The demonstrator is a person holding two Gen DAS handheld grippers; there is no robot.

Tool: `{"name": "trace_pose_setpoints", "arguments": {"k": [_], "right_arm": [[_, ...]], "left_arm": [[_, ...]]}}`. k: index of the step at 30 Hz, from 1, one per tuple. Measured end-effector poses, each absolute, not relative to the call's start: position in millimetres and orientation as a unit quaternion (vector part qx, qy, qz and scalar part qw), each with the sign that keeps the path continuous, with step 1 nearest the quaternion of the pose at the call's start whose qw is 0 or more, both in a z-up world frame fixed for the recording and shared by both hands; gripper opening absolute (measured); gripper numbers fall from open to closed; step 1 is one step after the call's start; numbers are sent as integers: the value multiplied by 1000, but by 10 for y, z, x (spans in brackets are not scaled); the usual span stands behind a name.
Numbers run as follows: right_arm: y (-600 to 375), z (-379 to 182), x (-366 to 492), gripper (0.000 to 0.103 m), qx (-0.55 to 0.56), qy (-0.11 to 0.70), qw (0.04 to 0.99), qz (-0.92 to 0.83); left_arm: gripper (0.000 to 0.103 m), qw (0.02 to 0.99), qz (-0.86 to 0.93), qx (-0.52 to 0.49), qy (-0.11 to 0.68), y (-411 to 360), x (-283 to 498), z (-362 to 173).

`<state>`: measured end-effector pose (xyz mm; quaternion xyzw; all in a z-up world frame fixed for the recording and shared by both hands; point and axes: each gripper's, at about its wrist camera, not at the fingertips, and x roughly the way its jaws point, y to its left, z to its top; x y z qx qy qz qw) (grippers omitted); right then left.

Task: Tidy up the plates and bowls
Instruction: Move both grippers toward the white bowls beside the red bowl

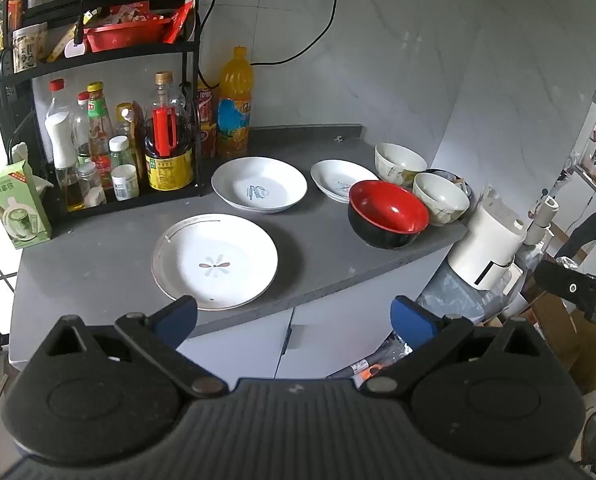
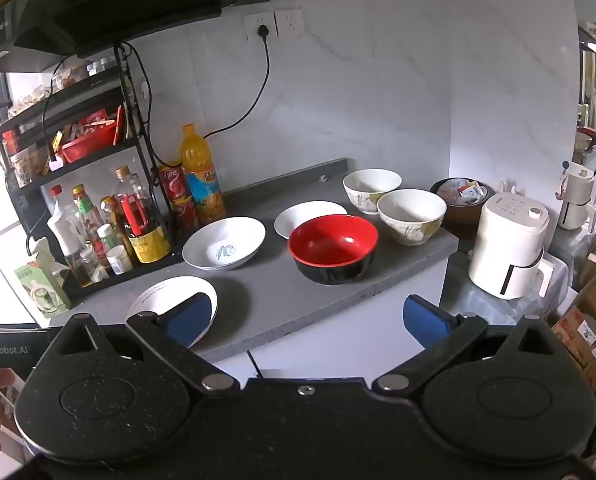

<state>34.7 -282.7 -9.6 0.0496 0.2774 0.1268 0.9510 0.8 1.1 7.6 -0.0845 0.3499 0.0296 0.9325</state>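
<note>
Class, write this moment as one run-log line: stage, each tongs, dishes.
stage: before first pick | left tongs: open, empty | right tongs: open, empty | plates: three, unstacked | bowls: three, unstacked | counter

**Little legible text: one brand name**

The clearest wording is "GenRobot.AI", in pale letters on a black device point(image 2: 6, 346) at the left edge of the right wrist view. A green carton point(image 1: 18, 208) on the tabletop carries a line of Chinese characters, too small to read surely. The orange bottle point(image 1: 235, 104) and the red cans point(image 2: 174, 192) beside it bear printed labels with Chinese characters, blurred. The labels on the sauce bottles point(image 1: 168, 168) cannot be read.
</note>
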Motion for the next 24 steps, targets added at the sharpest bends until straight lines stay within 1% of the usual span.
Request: {"name": "trace_pose_setpoints", "arguments": {"k": [24], "right_arm": [[-2654, -100, 398, 103, 29, 294, 947, 130]], "left_arm": [[102, 928, 45, -102, 355, 98, 95, 91]]}}
